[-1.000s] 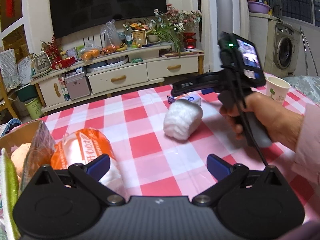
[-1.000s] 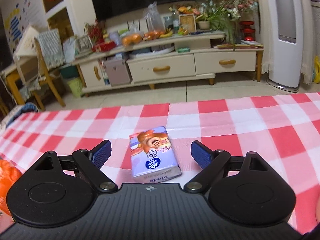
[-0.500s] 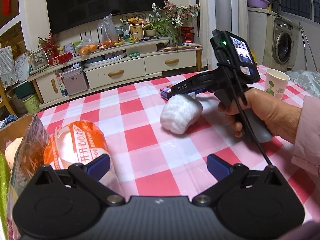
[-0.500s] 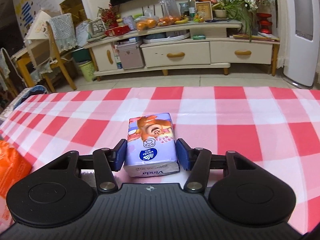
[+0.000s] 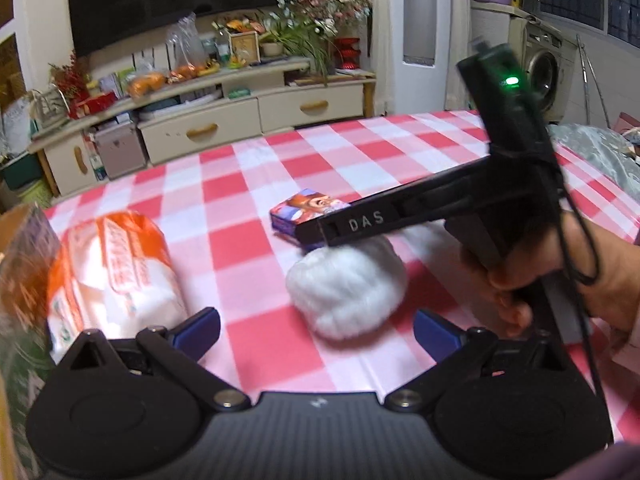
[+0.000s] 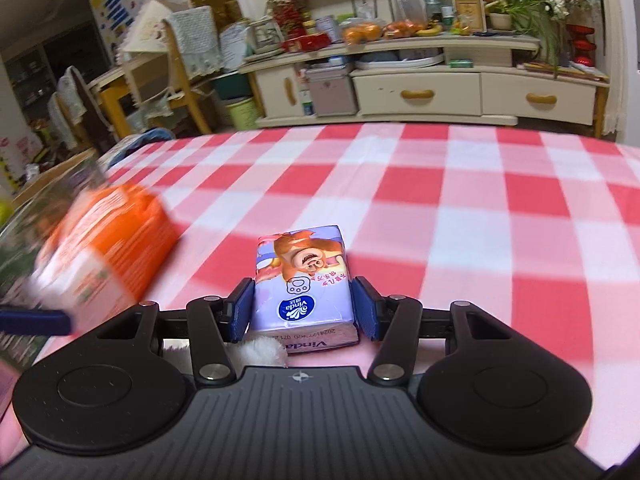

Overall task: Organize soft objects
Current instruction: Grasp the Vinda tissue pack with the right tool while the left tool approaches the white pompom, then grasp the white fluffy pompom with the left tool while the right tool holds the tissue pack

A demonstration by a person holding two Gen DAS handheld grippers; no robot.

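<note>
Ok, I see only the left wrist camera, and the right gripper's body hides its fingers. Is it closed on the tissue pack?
Observer: Yes. In the right wrist view the right gripper is shut on the tissue pack, with one blue pad against each side.
Operator: Where on the pack do the pads press?
Observer: On its two long sides, at the near end where the Vinda logo is. The far end sticks out forward beyond the pads.

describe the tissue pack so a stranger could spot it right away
On the red-and-white checked tablecloth, look between the right gripper's blue pads. The tissue pack there is small, lilac, with a cartoon monkey, unlike the bigger orange package to its left.
</note>
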